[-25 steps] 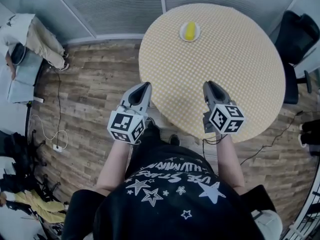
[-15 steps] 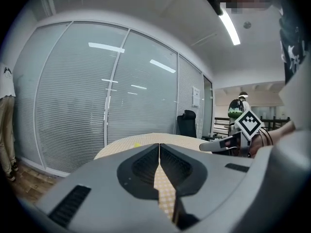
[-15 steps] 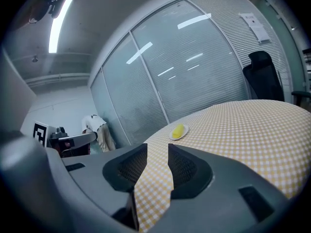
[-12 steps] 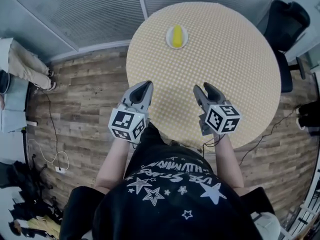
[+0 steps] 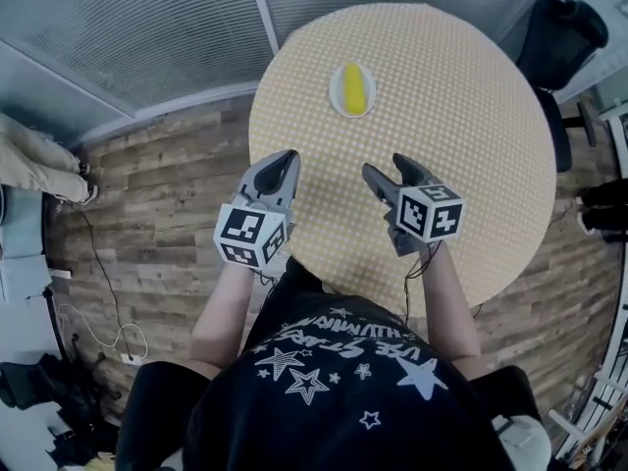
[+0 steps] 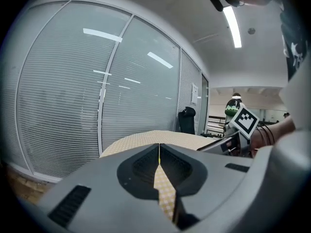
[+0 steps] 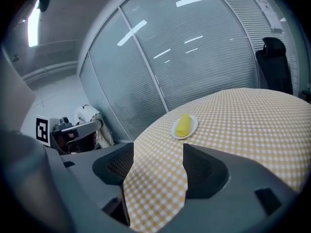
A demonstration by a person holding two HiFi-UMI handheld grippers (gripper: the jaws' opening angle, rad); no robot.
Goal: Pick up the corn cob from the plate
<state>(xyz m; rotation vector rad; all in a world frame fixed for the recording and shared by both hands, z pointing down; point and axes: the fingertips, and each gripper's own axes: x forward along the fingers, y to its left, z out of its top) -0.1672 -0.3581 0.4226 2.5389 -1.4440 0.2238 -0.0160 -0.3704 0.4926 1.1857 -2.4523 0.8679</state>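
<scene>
A yellow corn cob (image 5: 352,86) lies on a small white plate (image 5: 337,103) at the far left of a round table (image 5: 451,106) with a yellow checked cloth. In the right gripper view the corn cob (image 7: 183,124) and its plate (image 7: 194,128) sit ahead, well beyond the jaws. My right gripper (image 5: 386,167) hovers over the table's near part. Its jaws have just been opening and stand wide with nothing between them. My left gripper (image 5: 286,158) is shut and empty at the table's left edge, short of the plate.
A black office chair (image 5: 564,27) stands at the table's far right. Glass walls with blinds (image 5: 177,27) run behind the table. Wood floor (image 5: 157,184) lies to the left, with someone's legs (image 5: 39,165) and cables (image 5: 108,292) there.
Both grippers have moved forward toward the plate, so the corn cob now lies closer ahead. The right gripper's jaws went from shut to wide open. The left stayed shut.
</scene>
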